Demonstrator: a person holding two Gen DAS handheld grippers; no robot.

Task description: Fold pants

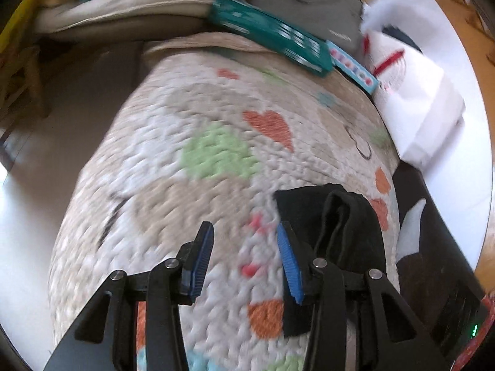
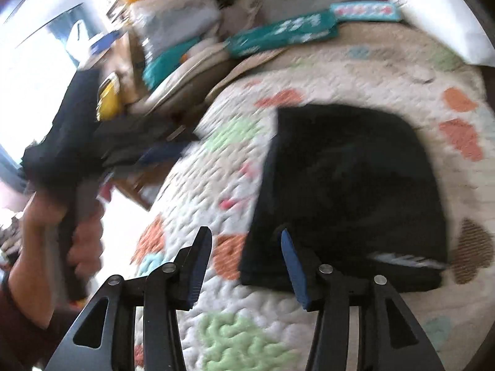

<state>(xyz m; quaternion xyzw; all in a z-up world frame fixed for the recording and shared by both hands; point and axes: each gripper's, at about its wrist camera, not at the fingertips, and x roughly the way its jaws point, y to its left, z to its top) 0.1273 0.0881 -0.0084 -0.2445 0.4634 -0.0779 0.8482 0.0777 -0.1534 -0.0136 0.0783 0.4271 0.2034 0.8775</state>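
Observation:
The black pants (image 2: 349, 191) lie folded into a compact rectangle on a quilt (image 2: 253, 340) with coloured hearts and dots. In the left wrist view only their folded edge (image 1: 343, 225) shows, at the lower right. My left gripper (image 1: 244, 244) is open and empty above the quilt, just left of the pants. My right gripper (image 2: 246, 253) is open and empty, its right finger (image 2: 294, 266) over the near left corner of the pants. Both views are blurred by motion.
A teal box (image 1: 272, 34) and a grey case (image 1: 312, 9) lie at the quilt's far edge. A white bag (image 1: 417, 99) sits at the right. A cluttered pile (image 2: 173, 31) stands at the left. A hand holding the other gripper's handle (image 2: 77, 216) shows at the left.

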